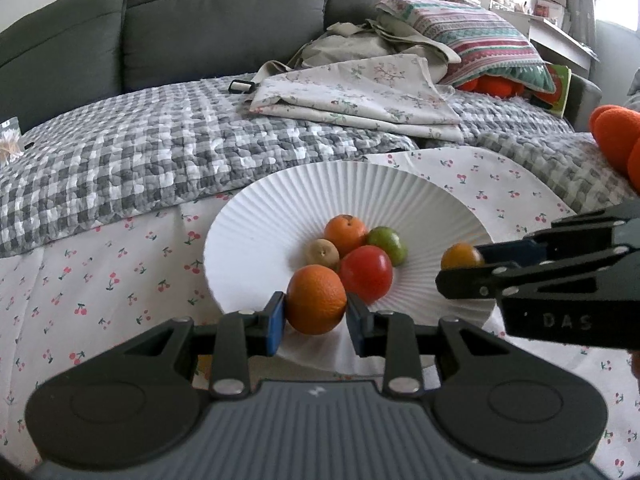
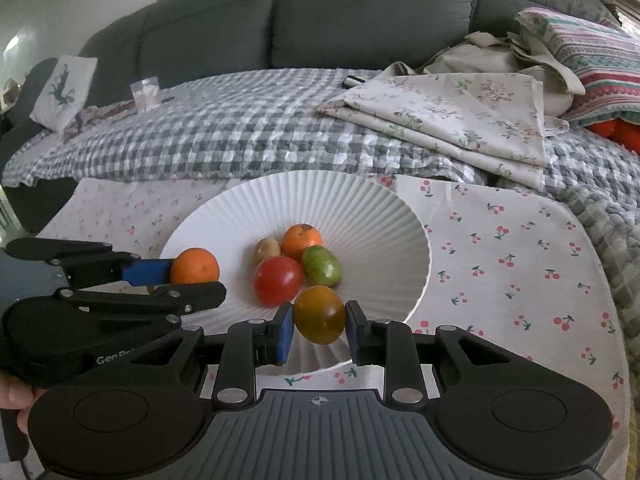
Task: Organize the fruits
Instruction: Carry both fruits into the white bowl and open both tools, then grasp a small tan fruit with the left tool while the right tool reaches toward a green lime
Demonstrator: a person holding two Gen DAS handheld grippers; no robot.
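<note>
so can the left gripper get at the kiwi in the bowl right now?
Probably not: the left gripper is already shut on an orange, and the kiwi sits behind the red fruit, wedged among the others.

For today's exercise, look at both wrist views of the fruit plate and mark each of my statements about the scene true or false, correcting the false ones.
1. The left gripper holds an orange. True.
2. The right gripper has nothing between its jaws. False: it is shut on a yellow-green fruit.
3. Four fruits lie loose in the middle of the white ribbed plate. True: a red tomato, a green fruit, a small orange and a brownish fruit.
4. The plate stands on the grey checked blanket. False: it stands on the cherry-print cloth.
5. The sofa behind is red. False: it is dark grey.
</note>
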